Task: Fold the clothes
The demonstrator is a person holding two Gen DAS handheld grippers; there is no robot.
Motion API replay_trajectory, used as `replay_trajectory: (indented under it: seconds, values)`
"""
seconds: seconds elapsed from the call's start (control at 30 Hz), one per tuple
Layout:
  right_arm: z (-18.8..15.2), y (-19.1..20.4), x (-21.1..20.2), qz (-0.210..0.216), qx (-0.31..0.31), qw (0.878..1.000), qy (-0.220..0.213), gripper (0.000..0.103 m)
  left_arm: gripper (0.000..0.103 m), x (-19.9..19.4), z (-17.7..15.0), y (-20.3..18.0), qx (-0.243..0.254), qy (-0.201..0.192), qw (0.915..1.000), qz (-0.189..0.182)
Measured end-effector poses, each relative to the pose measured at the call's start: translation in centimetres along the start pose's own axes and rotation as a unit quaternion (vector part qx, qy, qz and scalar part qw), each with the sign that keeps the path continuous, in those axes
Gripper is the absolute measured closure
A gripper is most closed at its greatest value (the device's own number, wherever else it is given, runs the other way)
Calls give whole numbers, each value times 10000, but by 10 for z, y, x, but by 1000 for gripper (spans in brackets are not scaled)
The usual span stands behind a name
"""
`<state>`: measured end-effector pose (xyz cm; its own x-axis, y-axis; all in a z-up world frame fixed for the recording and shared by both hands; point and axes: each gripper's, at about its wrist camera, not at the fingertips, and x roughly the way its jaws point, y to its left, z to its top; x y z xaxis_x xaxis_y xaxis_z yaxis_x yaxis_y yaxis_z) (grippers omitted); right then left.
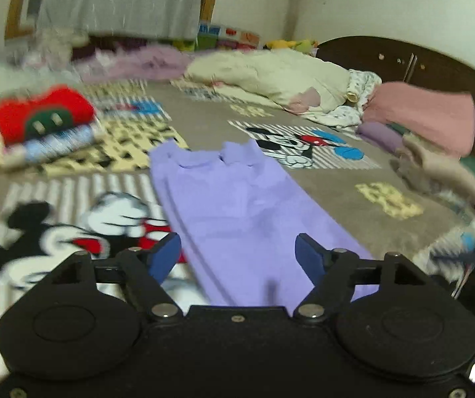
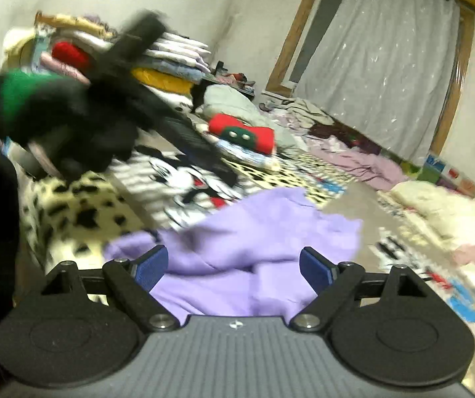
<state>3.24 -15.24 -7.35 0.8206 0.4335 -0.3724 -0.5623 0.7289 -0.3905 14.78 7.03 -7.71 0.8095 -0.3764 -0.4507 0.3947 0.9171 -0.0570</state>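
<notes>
Across a wide bed (image 1: 337,179) covered in a grey-brown spread printed with striped cartoon-mouse panels and pale yellow patches, laundry lies on nearly every side. White walls close the room; a grey curtain (image 1: 121,0) hangs in a wooden frame behind the bed, and a dark wooden headboard (image 1: 403,59) with small knobs curves along its right edge in the left wrist view. Against that headboard sit a cream duvet (image 1: 280,73), a pink folded blanket (image 1: 430,112) and a slumped pile of beige, purple and green garments. On the far left a red knitted item with a green patch (image 1: 41,116) rests on top of a short stack of folded clothes.

In the middle of the spread lies the lilac garment (image 1: 237,205), stretched long and fairly flat in the left wrist view, its collar end pointing away. From the right wrist view its nearer part is bunched into soft folds.

The left gripper (image 1: 239,255) hangs just above the near end of the lilac cloth, blue pads spread wide with nothing between them. The right gripper (image 2: 234,265) is likewise spread apart over the rumpled fabric, not gripping. A blurred dark shape with a green band, probably the person's sleeve and the other tool, crosses the upper left of the right wrist view.
</notes>
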Motion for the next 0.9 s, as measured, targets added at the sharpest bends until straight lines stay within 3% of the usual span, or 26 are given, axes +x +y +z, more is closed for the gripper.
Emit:
replay_trajectory:
  seconds: [0.07, 0.23, 0.3, 0.4, 0.5, 0.63, 0.73, 0.83, 0.9]
  values:
    - [-9, -2, -13, -135, -361, 9992, 32, 18, 26, -29, -16, -15, 601, -242, 9973, 353]
    - [-47, 14, -29, -299, -1220, 9917, 283, 19, 21, -67, -48, -42, 1347, -167, 9899, 409]
    - [-54, 18, -27, -329, -1383, 9889, 423, 20, 21, -73, -60, -57, 1811, -127, 9820, 529]
    - [-57, 18, -21, -455, -1440, 9872, 514, 23, 21, -78, -84, -79, 2631, -156, 9625, 639]
    - [-63, 21, -16, -495, -1583, 9841, 627, 24, 21, -75, -110, -98, 3604, 13, 9300, 724]
    - [-76, 29, 1, -564, -1854, 9756, 1031, 24, 21, -65, -144, -112, 4708, 265, 8778, 839]
    - [-81, 32, 6, -568, -1964, 9734, 1037, 24, 21, -56, -162, -113, 5316, 349, 8398, 1047]
    - [-85, 35, 8, -657, -2073, 9716, 929, 24, 20, -49, -172, -110, 5724, 239, 8089, 1320]
    - [-86, 35, 10, -670, -2129, 9711, 842, 24, 20, -47, -172, -108, 5860, 136, 7999, 1289]
